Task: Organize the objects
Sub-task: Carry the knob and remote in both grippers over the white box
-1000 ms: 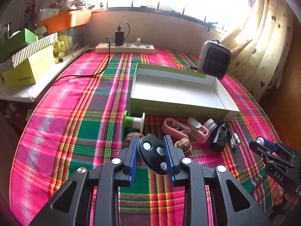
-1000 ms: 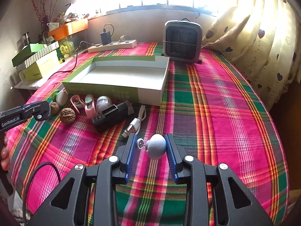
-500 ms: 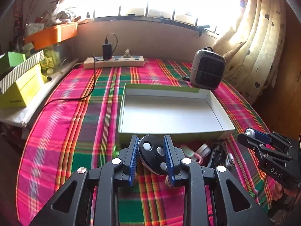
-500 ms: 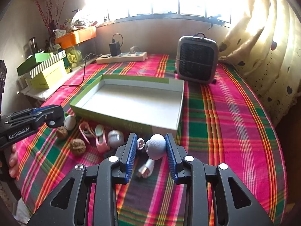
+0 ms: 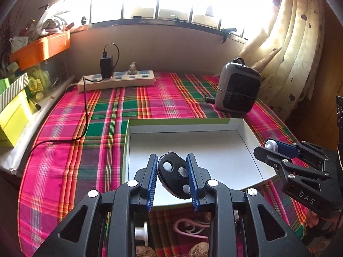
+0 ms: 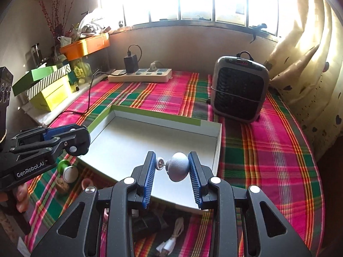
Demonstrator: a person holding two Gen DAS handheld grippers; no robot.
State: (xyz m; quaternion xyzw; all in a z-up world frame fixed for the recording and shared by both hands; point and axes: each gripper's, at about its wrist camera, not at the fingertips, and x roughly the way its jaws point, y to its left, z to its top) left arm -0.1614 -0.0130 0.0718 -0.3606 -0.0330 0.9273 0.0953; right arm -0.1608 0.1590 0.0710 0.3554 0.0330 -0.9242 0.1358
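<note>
Box — shallow, white inside, green rim — lies open on the plaid tablecloth, both grippers above its near edge. Left gripper: blue pads clamped on a black oval fob with pale buttons, held over the box floor. Right gripper: jaws partly closed, gripping a grey rounded knob with a small white cap on a pin. Below the near wall: walnuts, pink clip, white cable. Beyond: heater, power strip.
</note>
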